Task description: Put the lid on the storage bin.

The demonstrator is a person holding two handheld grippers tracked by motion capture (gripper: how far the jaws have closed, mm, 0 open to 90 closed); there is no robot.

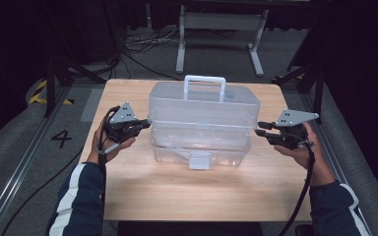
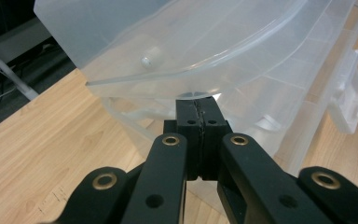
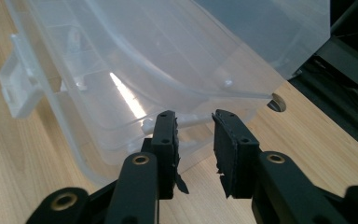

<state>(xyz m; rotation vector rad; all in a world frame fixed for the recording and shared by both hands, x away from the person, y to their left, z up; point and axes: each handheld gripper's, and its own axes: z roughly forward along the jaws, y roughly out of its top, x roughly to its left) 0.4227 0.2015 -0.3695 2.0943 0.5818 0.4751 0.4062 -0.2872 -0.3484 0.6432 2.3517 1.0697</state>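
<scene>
Left gripper view has the left gripper point(image 2: 198, 100) with its jaws pressed together, tips tucked just under the raised lid's point(image 2: 168, 42) curved edge at one end of the clear plastic box point(image 2: 279, 116). Across the box, the right gripper point(image 3: 193, 122) has its jaws apart, nothing between the pads, tips just beside the other end, below the lid's edge there. From the high view the box point(image 1: 202, 142) sits mid-counter point(image 1: 202, 191), white handle point(image 1: 204, 86) on the far side, latch tab point(image 1: 200, 161) facing the person, with a hand at each end.
</scene>
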